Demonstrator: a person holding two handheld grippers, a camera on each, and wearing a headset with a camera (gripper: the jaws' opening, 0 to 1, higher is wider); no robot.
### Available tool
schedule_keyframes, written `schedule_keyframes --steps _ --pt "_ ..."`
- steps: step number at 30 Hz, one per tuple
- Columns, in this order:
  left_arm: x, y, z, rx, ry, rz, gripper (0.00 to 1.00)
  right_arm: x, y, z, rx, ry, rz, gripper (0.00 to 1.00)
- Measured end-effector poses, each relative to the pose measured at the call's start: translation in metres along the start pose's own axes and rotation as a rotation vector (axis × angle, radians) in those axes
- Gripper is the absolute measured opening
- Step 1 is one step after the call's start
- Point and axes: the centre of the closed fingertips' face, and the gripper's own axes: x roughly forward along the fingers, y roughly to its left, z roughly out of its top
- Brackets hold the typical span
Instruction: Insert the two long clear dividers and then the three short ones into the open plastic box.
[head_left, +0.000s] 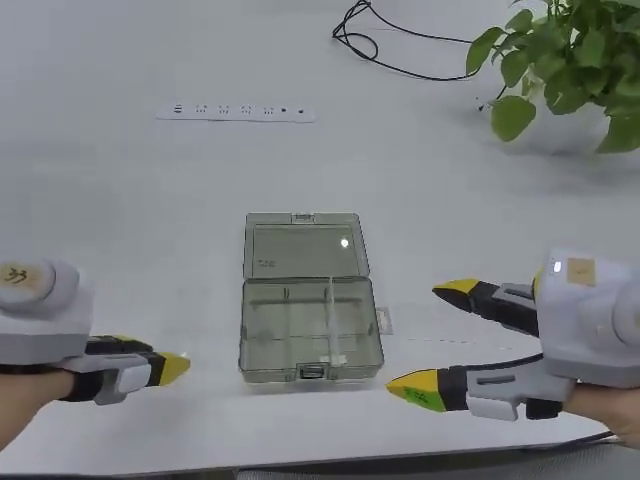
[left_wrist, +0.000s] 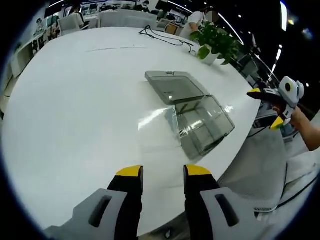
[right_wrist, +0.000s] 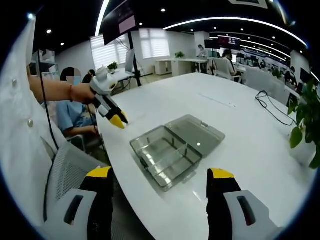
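Both claws are released and empty: the right gripper (head_left: 435, 340) gapes wide just right of the open plastic box (head_left: 300, 372), the left gripper (left_wrist: 164, 172) is narrowly parted, well to its left. The box sits mid-table, its lid (head_left: 305, 245) flat behind. The dividers are hard to make out; a small clear piece (head_left: 384, 320) lies just beside the right wall. It is probably light, stiff and slippery, best pinched by an edge. The power strip (head_left: 235, 111), cable (head_left: 400, 50) and plant (head_left: 560, 60) are well apart and block nothing.

The box (head_left: 310, 335) lies on the table (head_left: 130, 200) near the front edge, with its lid (head_left: 305, 245) flat behind it. The left gripper (head_left: 165, 368) is left of the box and the right gripper (head_left: 432, 340) is right of it. Far behind lies a power strip (head_left: 235, 111), and a cable (head_left: 400, 55) and a plant (head_left: 570, 60) are at the back right.
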Motion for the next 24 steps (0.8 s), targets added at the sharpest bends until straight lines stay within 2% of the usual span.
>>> schedule_keyframes --steps 3,7,9,12,17,20,23,24 --pt "-0.004 -0.012 0.012 -0.012 -0.057 -0.037 0.30 0.001 0.002 0.006 0.010 0.002 0.004 0.77" --pt "-0.007 -0.028 0.024 -0.009 -0.106 -0.080 0.30 0.002 0.004 0.021 0.030 -0.018 0.004 0.74" --pt "-0.008 -0.036 0.031 -0.014 -0.133 -0.104 0.30 0.004 0.006 0.028 0.078 -0.021 0.004 0.73" --pt "-0.008 -0.048 0.040 -0.012 -0.168 -0.138 0.30 0.008 0.009 0.047 0.097 -0.063 0.008 0.69" --pt "-0.009 -0.070 0.056 -0.002 -0.227 -0.187 0.30 0.016 0.017 0.071 0.143 -0.108 0.016 0.59" --pt "-0.010 -0.083 0.065 0.008 -0.258 -0.215 0.30 0.021 0.018 0.084 0.167 -0.141 0.004 0.49" --pt "-0.010 -0.092 0.070 0.027 -0.269 -0.224 0.30 0.026 0.017 0.101 0.251 -0.207 -0.009 0.40" --pt "-0.010 -0.095 0.071 0.029 -0.272 -0.229 0.30 0.028 0.016 0.103 0.271 -0.211 -0.018 0.36"
